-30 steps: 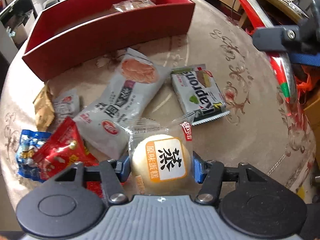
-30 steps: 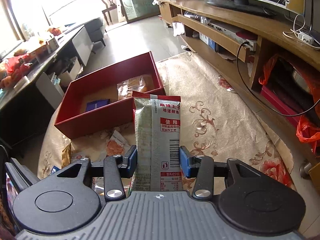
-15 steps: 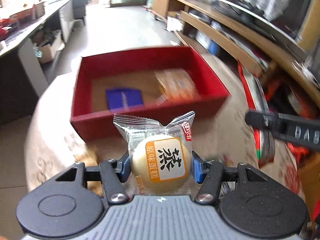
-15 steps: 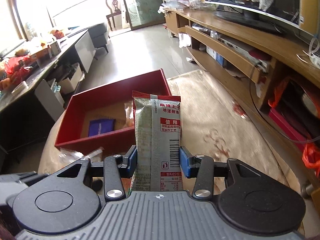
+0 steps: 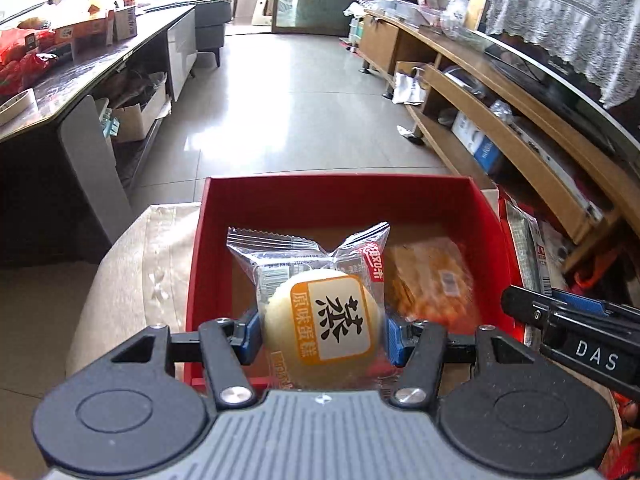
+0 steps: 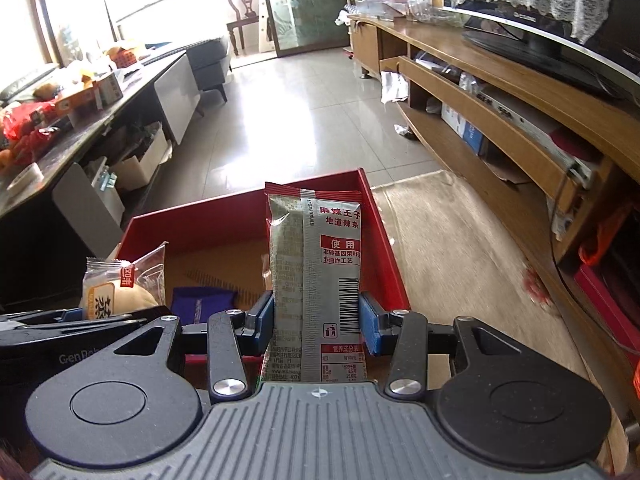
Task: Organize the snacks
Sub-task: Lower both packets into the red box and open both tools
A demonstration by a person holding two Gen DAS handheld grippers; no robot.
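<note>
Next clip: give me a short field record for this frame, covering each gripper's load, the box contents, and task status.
left gripper: shut on steamed cake packet, held over the red box
right gripper: shut on spicy strip packet, upright, at the box's right side
box contents: orange pastry packet, blue packet
surface: beige patterned tablecloth
status: both held packets not yet released

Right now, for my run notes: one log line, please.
left gripper: shut on steamed cake | right gripper: shut on spicy strip packet | both over red box
</note>
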